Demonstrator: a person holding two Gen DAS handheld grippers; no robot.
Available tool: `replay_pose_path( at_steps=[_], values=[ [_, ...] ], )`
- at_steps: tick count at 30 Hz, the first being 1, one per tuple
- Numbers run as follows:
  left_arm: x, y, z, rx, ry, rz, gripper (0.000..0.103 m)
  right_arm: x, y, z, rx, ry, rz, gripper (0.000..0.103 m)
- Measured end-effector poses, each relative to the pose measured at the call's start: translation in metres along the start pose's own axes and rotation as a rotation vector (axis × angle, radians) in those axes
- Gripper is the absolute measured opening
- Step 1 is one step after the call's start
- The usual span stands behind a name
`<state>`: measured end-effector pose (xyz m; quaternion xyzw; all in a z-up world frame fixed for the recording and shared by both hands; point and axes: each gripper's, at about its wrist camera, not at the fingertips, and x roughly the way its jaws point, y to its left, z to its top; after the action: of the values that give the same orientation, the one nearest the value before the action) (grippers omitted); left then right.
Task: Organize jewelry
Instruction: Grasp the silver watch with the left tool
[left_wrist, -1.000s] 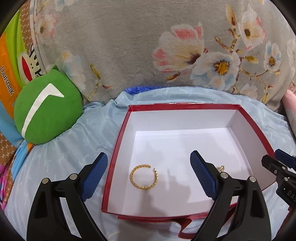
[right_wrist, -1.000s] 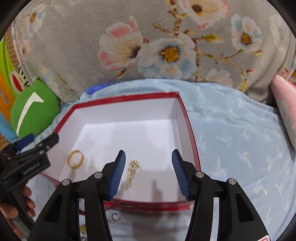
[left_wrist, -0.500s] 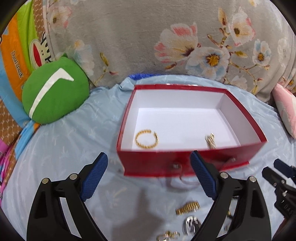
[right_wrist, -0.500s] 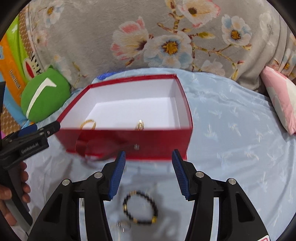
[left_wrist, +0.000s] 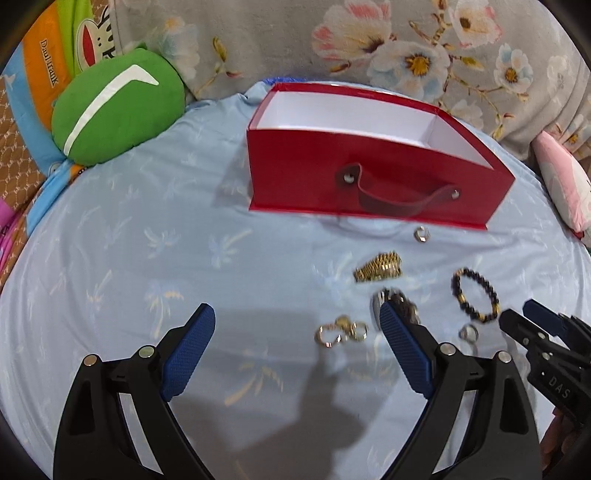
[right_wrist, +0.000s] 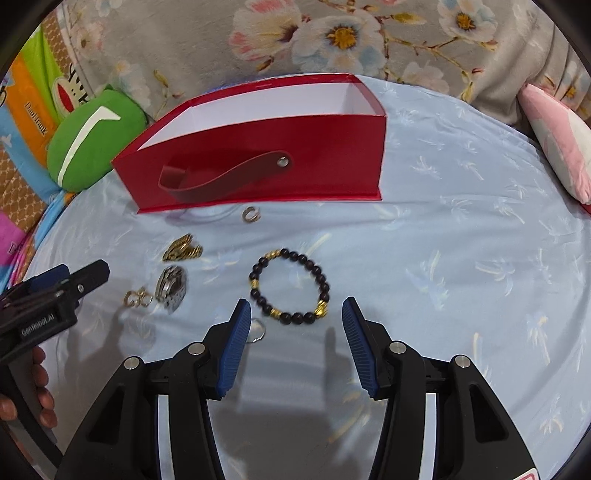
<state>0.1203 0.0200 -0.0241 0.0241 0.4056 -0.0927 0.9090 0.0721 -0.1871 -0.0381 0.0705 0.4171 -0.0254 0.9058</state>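
A red box (left_wrist: 369, 173) with a strap handle stands on the blue sheet; it also shows in the right wrist view (right_wrist: 258, 158). In front of it lie loose pieces: a black bead bracelet (right_wrist: 290, 286) (left_wrist: 474, 299), a gold band (left_wrist: 378, 266) (right_wrist: 183, 249), a silver watch piece (right_wrist: 171, 286), gold rings (left_wrist: 340, 332) (right_wrist: 137, 297), a small ring (right_wrist: 251, 214) (left_wrist: 421, 234) and a silver ring (left_wrist: 468, 333). My left gripper (left_wrist: 297, 332) is open and empty, low over the sheet beside the gold rings. My right gripper (right_wrist: 295, 325) is open and empty just short of the bracelet.
A green cushion (left_wrist: 118, 110) lies at the back left. A floral grey pillow (left_wrist: 369, 44) runs along the back. A pink cushion (right_wrist: 557, 140) is at the right edge. The blue sheet (left_wrist: 147, 258) covers the bed.
Both grippers have pulled back and dropped from over the box toward the sheet. The box interior with its gold ring and chain is now out of sight; the loose jewelry has come into view.
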Motion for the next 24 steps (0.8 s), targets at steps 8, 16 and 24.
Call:
replay_pose_path(
  at_steps=[8,16,24],
  values=[
    [0.002,-0.029,-0.013,0.051,0.03,-0.071,0.088,-0.01,0.004,-0.017,-0.012,0.001,-0.016,0.049],
    [0.035,-0.062,0.0,0.094,0.043,-0.069,0.084,-0.029,-0.026,-0.022,0.057,-0.011,-0.064,0.049],
    [0.05,-0.066,-0.001,0.117,0.089,-0.102,0.028,-0.029,-0.027,-0.017,0.07,-0.015,-0.055,0.049]
  ],
)
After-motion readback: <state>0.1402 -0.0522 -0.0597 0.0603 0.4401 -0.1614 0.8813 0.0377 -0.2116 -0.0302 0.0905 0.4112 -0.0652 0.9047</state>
